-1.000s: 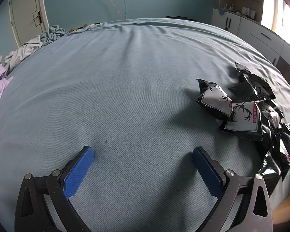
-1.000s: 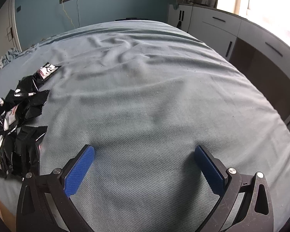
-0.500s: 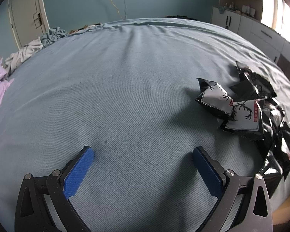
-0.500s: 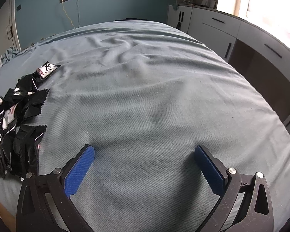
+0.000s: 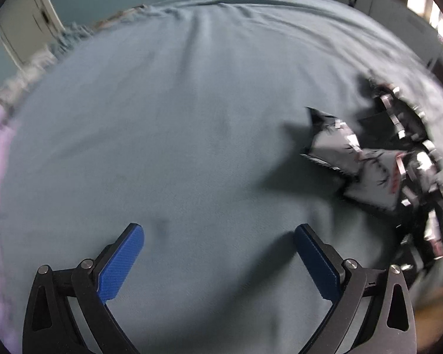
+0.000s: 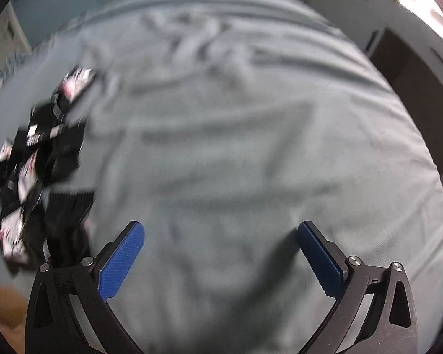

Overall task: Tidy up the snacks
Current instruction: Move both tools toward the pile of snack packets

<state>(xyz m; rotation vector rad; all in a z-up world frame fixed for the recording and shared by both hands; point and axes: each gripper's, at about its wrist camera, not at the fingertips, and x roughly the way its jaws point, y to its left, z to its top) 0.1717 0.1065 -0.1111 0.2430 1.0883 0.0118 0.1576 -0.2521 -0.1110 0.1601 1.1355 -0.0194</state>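
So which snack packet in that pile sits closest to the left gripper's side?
The pale deer-print packet at the pile's left edge; the others lie farther right, mostly black.

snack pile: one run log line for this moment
left gripper: open, empty | right gripper: open, empty | snack pile: on bed, untouched | both views blurred

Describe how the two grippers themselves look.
Both match. The left gripper and right gripper each have two black skeletal arms with triangular cutouts and silver round fasteners, tipped by blue ribbed pads. No cables, sleeves or readable markings show.
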